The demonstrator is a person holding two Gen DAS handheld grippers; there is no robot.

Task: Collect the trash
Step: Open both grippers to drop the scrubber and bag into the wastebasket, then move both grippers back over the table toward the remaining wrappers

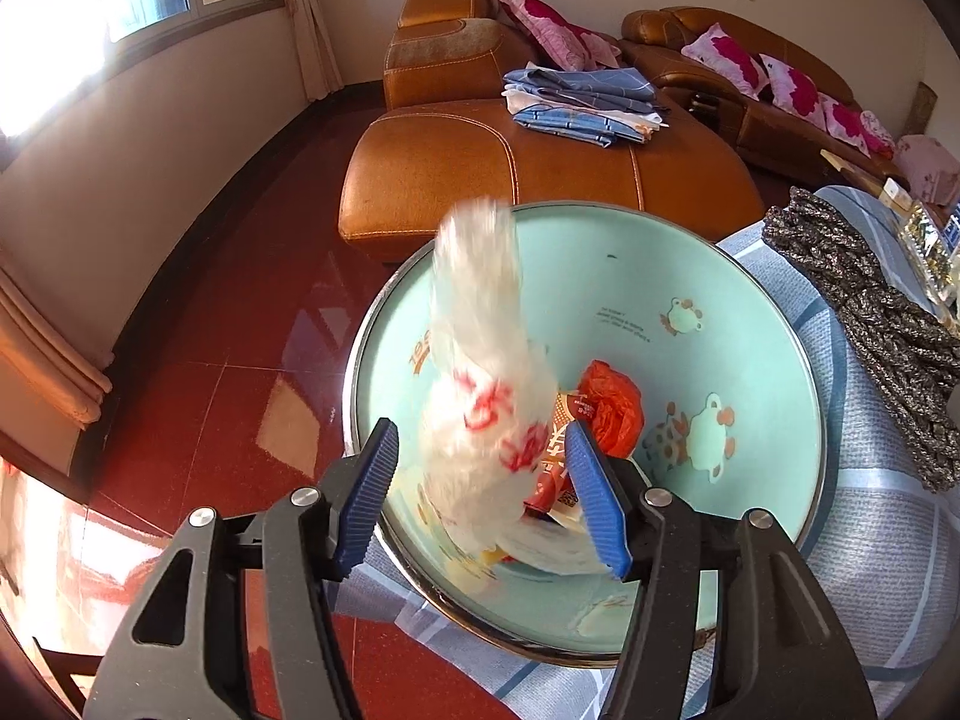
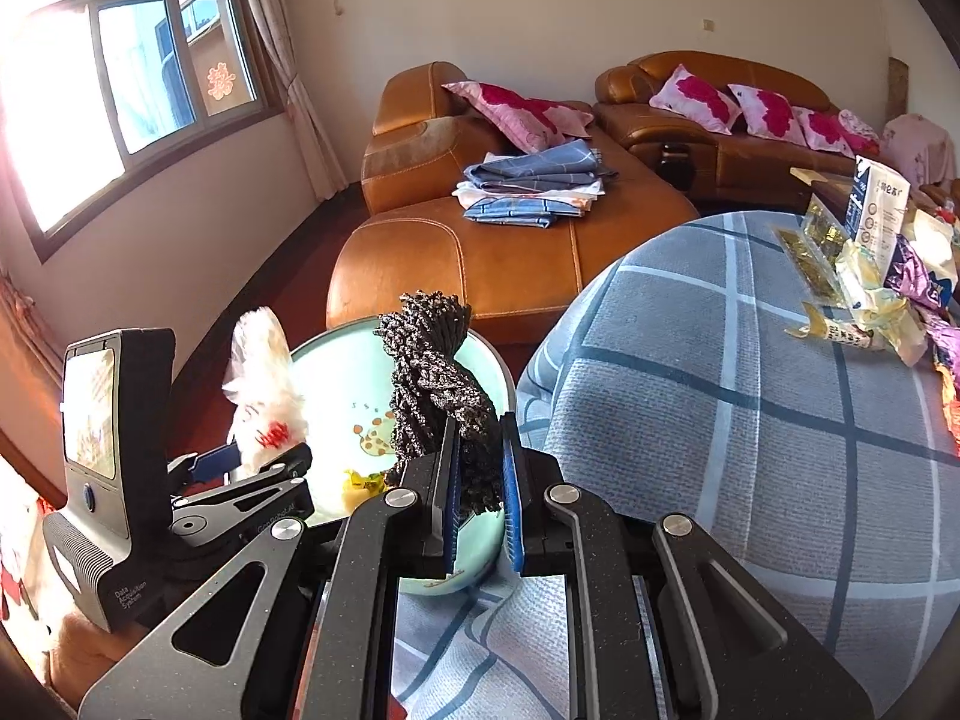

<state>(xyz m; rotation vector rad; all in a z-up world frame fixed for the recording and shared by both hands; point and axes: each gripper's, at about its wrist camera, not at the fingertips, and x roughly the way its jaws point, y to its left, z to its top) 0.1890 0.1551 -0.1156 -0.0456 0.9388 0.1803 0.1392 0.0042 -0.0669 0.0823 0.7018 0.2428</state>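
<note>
Left claw (image 1: 480, 501) spread, its pads clear of the blurred white plastic bag (image 1: 480, 360) with red print over the mint bowl (image 1: 750, 360); right claw (image 2: 480, 507) clenched on a speckled dark knitted bundle (image 2: 435, 384) above that bowl.

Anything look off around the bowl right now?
Yes. The bowl overhangs the table edge, so it could tip. The white bag is blurred between the open left gripper's pads, apparently dropping in. More wrappers lie on the table.
</note>
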